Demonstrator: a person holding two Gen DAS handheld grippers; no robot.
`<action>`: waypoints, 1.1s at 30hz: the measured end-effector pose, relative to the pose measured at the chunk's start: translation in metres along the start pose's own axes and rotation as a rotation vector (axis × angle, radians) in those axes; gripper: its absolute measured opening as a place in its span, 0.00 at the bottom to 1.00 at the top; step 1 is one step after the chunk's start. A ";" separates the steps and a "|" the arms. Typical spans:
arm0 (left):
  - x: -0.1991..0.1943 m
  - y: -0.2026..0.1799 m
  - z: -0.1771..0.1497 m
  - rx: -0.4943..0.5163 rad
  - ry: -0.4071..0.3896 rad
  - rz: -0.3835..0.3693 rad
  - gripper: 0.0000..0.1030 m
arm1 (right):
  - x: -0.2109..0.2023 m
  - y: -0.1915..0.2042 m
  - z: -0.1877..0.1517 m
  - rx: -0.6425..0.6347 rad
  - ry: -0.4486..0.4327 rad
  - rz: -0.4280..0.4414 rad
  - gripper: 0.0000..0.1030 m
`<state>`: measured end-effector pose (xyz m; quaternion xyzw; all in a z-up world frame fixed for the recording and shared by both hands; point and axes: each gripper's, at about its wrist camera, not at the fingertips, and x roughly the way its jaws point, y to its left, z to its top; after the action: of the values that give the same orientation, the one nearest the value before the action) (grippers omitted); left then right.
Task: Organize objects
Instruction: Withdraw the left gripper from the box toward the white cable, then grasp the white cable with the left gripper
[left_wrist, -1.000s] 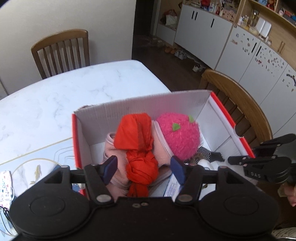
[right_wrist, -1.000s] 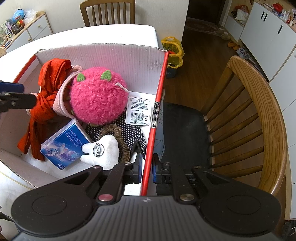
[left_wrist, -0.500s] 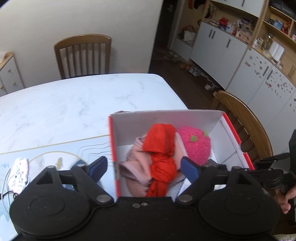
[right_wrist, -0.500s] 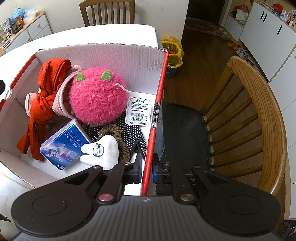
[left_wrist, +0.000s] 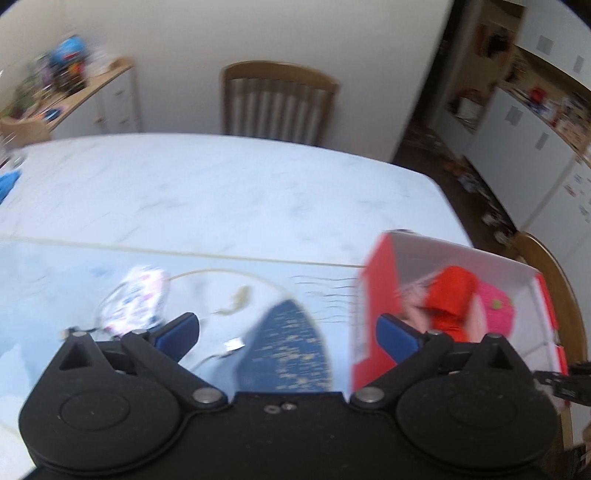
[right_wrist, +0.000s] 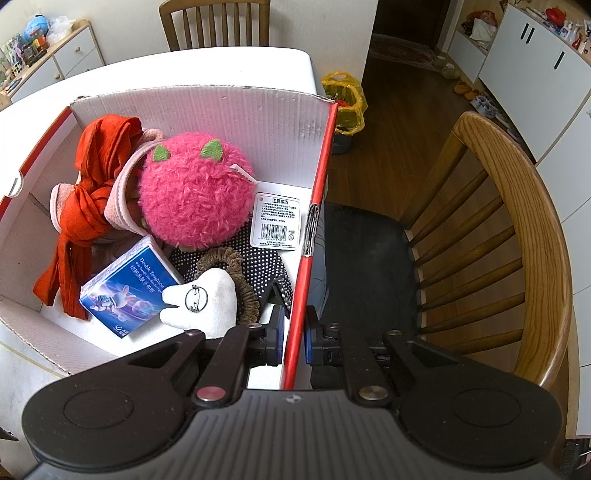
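The red-and-white corrugated cardboard box (right_wrist: 236, 110) sits at the white marble table's (left_wrist: 221, 199) edge, holding a fuzzy pink plush ball (right_wrist: 192, 192) and red scarf (right_wrist: 92, 192); my right gripper (right_wrist: 294, 334) pinches its red rim, my left gripper (left_wrist: 288, 332) gapes empty over a navy gold-speckled cloth (left_wrist: 291, 354).

Fuzzy pink plush (right_wrist: 194, 194) with green ears, orange-red scarf (right_wrist: 86, 206), white red-edged box (right_wrist: 321, 177), black white-dotted cloth (right_wrist: 255, 254)
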<state>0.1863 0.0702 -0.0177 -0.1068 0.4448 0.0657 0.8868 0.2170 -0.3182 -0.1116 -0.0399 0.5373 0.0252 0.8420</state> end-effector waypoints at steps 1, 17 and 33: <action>-0.001 0.009 0.000 -0.018 0.004 0.016 0.99 | 0.000 0.000 0.000 0.000 0.000 0.000 0.10; 0.023 0.129 -0.031 -0.306 0.120 0.217 0.98 | -0.001 -0.002 0.000 -0.004 0.005 -0.010 0.10; 0.053 0.174 -0.057 -0.443 0.194 0.329 0.75 | -0.001 0.003 -0.003 -0.005 0.012 -0.015 0.10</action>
<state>0.1369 0.2255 -0.1164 -0.2302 0.5134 0.2935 0.7728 0.2140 -0.3156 -0.1120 -0.0465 0.5420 0.0199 0.8389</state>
